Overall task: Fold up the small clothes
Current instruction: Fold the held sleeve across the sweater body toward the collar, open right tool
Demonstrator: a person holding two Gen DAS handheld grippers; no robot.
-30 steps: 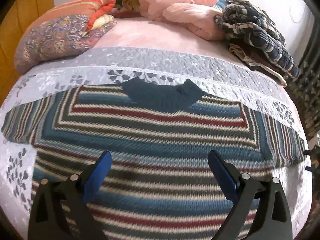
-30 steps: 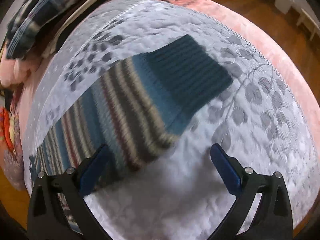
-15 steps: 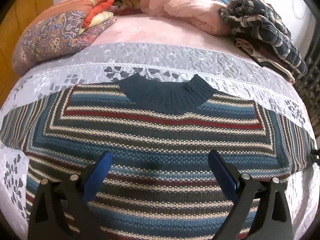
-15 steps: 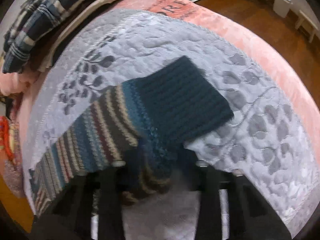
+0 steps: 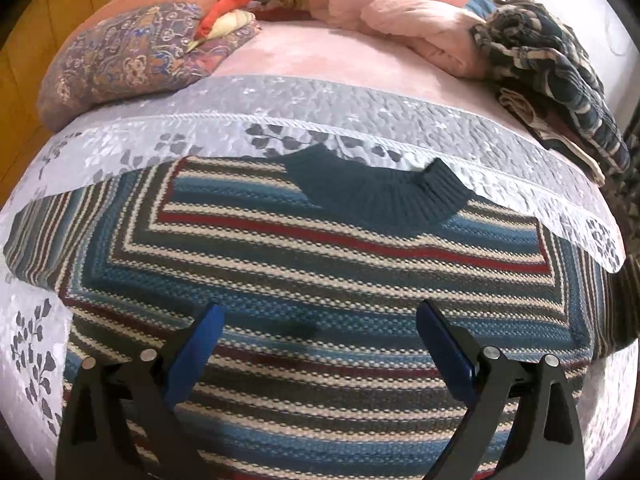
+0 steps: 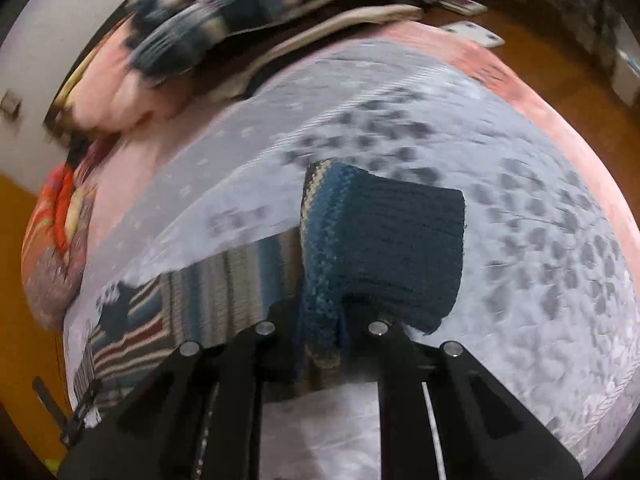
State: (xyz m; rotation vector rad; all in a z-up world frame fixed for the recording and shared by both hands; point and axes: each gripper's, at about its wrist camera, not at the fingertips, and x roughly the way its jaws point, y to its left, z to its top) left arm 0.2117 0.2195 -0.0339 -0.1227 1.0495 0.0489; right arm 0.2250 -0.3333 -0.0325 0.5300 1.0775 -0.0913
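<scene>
The right gripper (image 6: 322,336) has closed on the sleeve (image 6: 380,248) of the sweater (image 5: 320,300). A second ago its jaws stood wide apart over the sleeve end; half a second ago they were coming together around it; now they are drawn in tight at the lower middle of the right wrist frame, with a bunched ridge of striped knit pinched between them. The dark teal cuff stands up above the jaws at frame centre, lifted and doubled over rather than lying flat on the quilt (image 6: 540,240) as it did before. The frame is blurred with motion, so exactly how much cloth is caught cannot be told.

This reads as the grasp being made and the sleeve fold starting: the next move would likely carry the sleeve inward across the body.

The left gripper (image 5: 320,360) is wide open and holds nothing. Its blue pads (image 5: 196,352) sit at the bottom of the left wrist frame, hovering over the striped chest, and whether they touch the knit cannot be told. Its view has shifted a little nearer over the last second, the jaws unchanged.

The sweater lies spread face up on the grey quilt on the bed, collar (image 5: 376,192) at centre frame, its body filling the lower half. Beyond it, folded bedding (image 5: 132,44) sits at upper left, a pink blanket (image 5: 400,4) at top, and a plaid garment (image 5: 552,76) at upper right.
</scene>
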